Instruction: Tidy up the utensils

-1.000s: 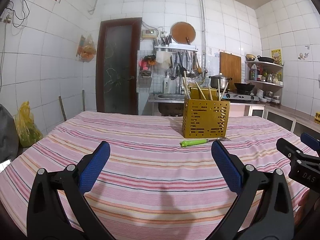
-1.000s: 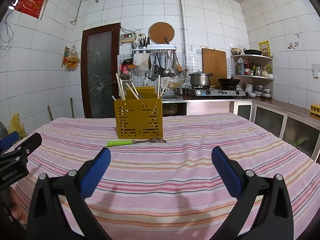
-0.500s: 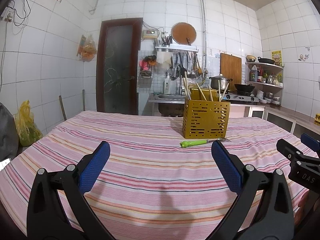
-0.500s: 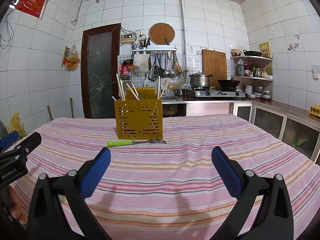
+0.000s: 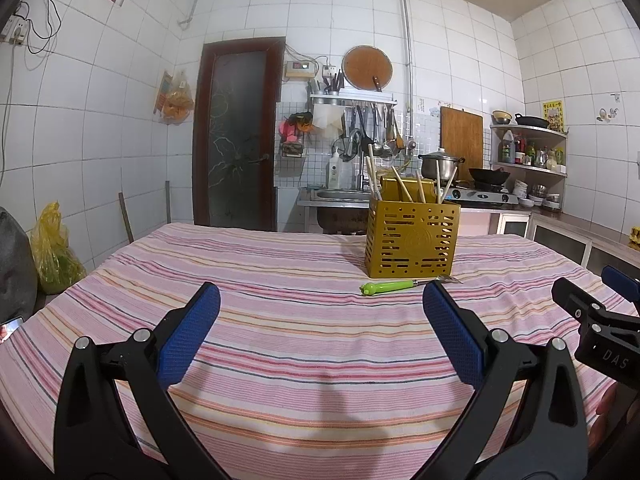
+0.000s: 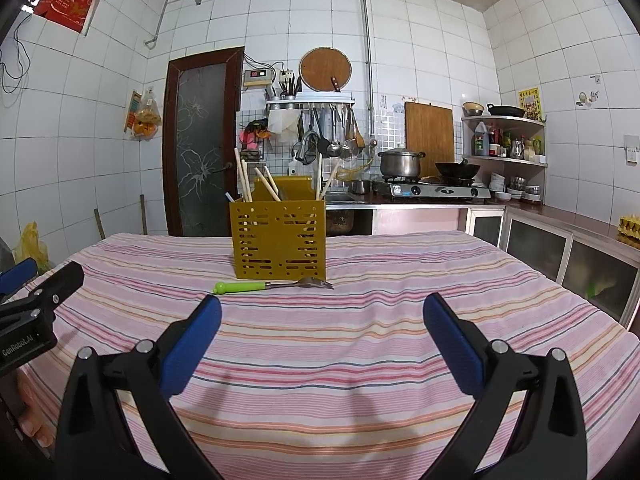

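A yellow slotted utensil holder stands on the striped tablecloth, with several wooden chopsticks sticking up from it. Just in front of it lies a fork with a green handle, tines to the right. My left gripper is open, low over the near cloth, well short of the fork. My right gripper is also open and empty, the fork ahead to its left. Each gripper shows at the edge of the other's view.
Behind the table are a sink, hanging ladles, a gas stove with a pot and wok, and corner shelves. A dark door is at the back left; a yellow bag sits on the floor left.
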{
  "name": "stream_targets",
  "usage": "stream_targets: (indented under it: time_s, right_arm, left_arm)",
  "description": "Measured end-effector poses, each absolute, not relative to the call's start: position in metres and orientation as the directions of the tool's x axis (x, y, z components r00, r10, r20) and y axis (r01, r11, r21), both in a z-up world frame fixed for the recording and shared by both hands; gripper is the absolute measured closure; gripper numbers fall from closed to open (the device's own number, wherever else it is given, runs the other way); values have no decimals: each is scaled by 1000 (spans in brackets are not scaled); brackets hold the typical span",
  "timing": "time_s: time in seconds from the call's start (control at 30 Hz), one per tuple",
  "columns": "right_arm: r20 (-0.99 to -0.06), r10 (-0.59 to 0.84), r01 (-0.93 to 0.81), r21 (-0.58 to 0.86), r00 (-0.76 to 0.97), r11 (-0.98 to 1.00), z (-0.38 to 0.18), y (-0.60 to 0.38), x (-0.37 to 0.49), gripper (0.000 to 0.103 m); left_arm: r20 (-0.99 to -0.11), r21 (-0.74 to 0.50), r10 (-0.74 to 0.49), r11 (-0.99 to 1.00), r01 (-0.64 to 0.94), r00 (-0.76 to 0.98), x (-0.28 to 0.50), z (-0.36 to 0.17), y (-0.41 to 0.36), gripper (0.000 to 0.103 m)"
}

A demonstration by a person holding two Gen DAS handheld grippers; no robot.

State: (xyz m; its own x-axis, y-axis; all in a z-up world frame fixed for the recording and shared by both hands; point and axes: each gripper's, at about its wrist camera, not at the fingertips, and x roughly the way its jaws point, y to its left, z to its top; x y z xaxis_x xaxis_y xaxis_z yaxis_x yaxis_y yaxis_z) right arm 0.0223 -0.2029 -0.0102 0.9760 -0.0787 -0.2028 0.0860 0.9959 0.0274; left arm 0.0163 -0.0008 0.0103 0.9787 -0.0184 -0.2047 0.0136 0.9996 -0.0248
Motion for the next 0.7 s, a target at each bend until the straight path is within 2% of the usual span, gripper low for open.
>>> stream_targets:
  time_s: [0.7]
  right_arm:
    - [-203,-79,86,27,976,996,-12,-202,23,5]
  left_arm:
    - [-204,-20,-18,1000,14,979,16,11,-1,5]
